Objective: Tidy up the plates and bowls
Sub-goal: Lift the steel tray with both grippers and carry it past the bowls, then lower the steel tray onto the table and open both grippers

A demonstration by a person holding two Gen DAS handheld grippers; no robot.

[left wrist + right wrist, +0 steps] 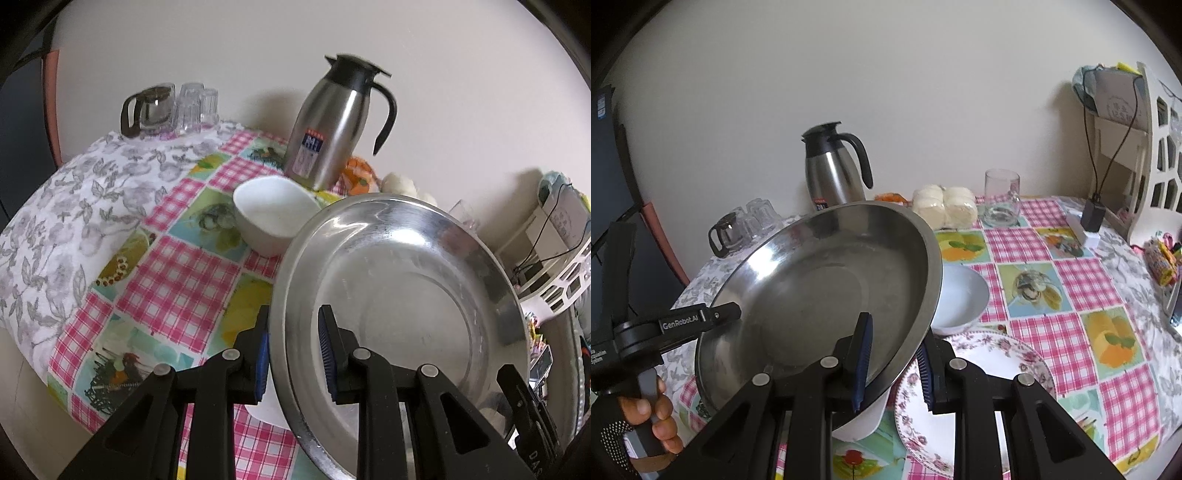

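A large steel plate point(406, 280) point(820, 288) hangs tilted above the table between both grippers. My left gripper point(295, 354) is shut on its left rim and shows in the right wrist view as the left gripper point(716, 317), held by a hand. My right gripper point(894, 369) is shut on the right rim. A white bowl point(273, 214) point(960, 295) sits on the tablecloth beyond the plate. A floral plate point(979, 369) lies under my right gripper. Another white vessel point(864, 417) stands partly hidden beneath the steel plate.
A steel thermos jug point(332, 122) point(831, 170) stands by the wall. A coffee pot point(147, 110) and upturned glasses point(194, 107) are at the far left. Wrapped buns point(945, 206), a glass mug point(1001, 199) and a white rack point(1156, 155) sit to the right.
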